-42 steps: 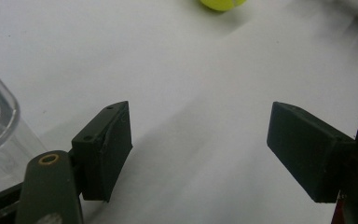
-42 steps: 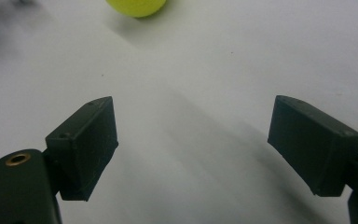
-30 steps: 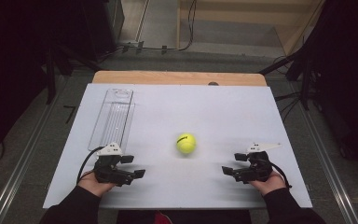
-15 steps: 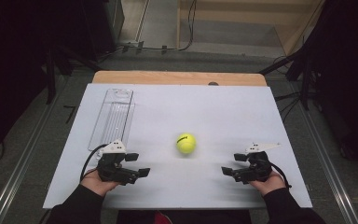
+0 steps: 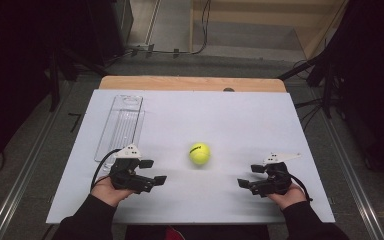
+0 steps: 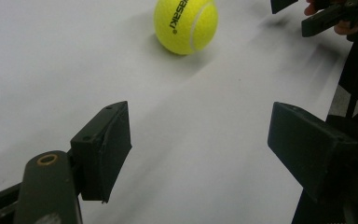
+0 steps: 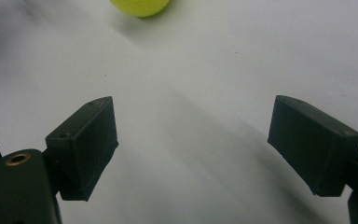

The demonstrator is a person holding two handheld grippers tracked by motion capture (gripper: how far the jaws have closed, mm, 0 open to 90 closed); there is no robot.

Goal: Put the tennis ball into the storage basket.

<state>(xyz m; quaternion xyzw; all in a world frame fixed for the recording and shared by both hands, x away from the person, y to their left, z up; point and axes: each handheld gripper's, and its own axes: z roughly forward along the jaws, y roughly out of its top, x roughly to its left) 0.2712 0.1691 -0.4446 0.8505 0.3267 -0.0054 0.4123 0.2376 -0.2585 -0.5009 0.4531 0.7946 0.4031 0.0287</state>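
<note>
A: Entry, approach stage. The tennis ball (image 5: 199,153) sits free on the white table (image 5: 220,115), roughly midway between the two grippers and a little farther from the person than either. Nothing touches it.

B: Agreed. Which hand do you judge to be leading?

A: The left gripper (image 5: 152,171), I think. Its jaws point toward the ball and it is the nearer one, though clearly apart from it. In the left gripper view the ball (image 6: 185,25) lies ahead and somewhat left of the line between the jaws.

B: Jaw state, left?

A: Spread, only bare table between them. Holding nothing, touching nothing.

B: And the right gripper (image 5: 245,180)?

A: On the other side of the ball, also apart from it. Jaws spread wide; in the right gripper view only the lower edge of the ball (image 7: 140,7) shows at the top, left of centre. Empty as well.

B: Other items?

A: A clear plastic tray (image 5: 122,125) lies left of the ball and farther back, beyond the left gripper. It looks empty from the high view. Possibly the destination; I cannot confirm that.

B: Next move, in your judgement?

A: Advance the left gripper until the ball sits squarely between the jaws, correcting the aim leftward as its camera sees it. The jaws look wide enough for the ball. Close across the widest part, since a round ball will roll off a grazing contact.
</note>
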